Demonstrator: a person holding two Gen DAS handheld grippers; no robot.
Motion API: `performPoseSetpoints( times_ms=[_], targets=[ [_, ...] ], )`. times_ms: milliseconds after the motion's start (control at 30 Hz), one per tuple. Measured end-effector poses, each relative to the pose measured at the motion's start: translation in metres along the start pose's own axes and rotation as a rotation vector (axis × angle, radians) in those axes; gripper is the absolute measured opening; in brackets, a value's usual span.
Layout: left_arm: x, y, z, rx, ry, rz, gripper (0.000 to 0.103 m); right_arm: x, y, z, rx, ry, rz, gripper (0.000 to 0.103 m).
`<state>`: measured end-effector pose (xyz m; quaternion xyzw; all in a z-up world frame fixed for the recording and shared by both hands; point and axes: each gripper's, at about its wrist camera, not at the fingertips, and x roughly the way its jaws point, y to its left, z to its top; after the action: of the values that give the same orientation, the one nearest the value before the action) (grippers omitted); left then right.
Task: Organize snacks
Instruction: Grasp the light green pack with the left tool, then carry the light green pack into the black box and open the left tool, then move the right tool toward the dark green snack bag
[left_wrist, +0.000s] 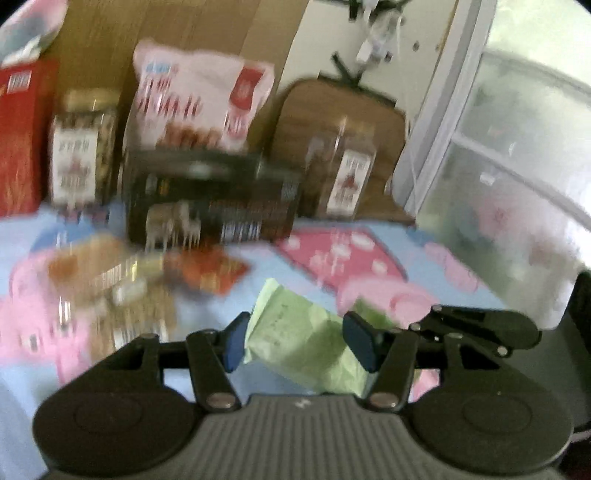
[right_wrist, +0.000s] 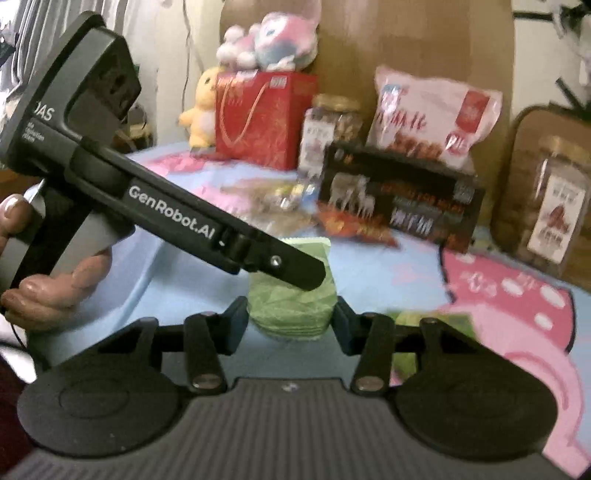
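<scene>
Between the fingers of both grippers, low in the middle of each wrist view, lies the green packet (left_wrist: 306, 343), a soft pale pouch resting on the blue and pink bed sheet (left_wrist: 369, 236). We hold the left gripper (left_wrist: 299, 341) spread wide with its blue pads on either side of the packet, though blur keeps us from telling whether either pad touches it. Our right gripper (right_wrist: 288, 321) is likewise parted around the same packet, whose crinkled end sits just between the pads; in that view the left tool crosses from upper left, gripped by our left hand (right_wrist: 51, 280), with its tip over the packet.

We judge the packet light, thin and yielding: the wrapper looks creased and slightly puffy, so it will deform under a squeeze and may slip if caught only by the sealed edge. We would take it across the middle of its body, pads square to the flat faces, and close gently.

Toward the back of the bed stand the sorted snacks: a black box (left_wrist: 214, 195), a pink bag (left_wrist: 199, 99), a jar (left_wrist: 83, 147), a second jar (left_wrist: 347, 170) and a red bag (right_wrist: 262, 118). Loose wrappers (left_wrist: 147, 273) lie at centre left of the left view.
</scene>
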<state>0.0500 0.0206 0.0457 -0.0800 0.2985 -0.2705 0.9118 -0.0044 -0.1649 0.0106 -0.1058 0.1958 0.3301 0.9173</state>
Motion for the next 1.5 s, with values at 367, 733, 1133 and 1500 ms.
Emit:
performPoseSetpoints(
  times_ms=[367,733,1133,1500],
  targets=[
    [0.049,0.033,0.116,0.012,-0.125,0.123,0.056,0.055,-0.060,0.083,0.014,-0.162,-0.108,0.051],
    [0.102,0.093,0.140,-0.082,-0.092,0.333,0.075,0.151,-0.077,0.110,0.073,-0.096,-0.150,0.064],
    [0.008,0.037,0.067,-0.144,-0.168,0.136,0.077,0.023,-0.095,0.043,0.212,-0.096,-0.182,0.066],
    [0.061,0.054,0.106,-0.174,-0.045,0.099,0.071,-0.038,-0.090,-0.032,0.401,-0.047,-0.293,0.053]
  ],
)
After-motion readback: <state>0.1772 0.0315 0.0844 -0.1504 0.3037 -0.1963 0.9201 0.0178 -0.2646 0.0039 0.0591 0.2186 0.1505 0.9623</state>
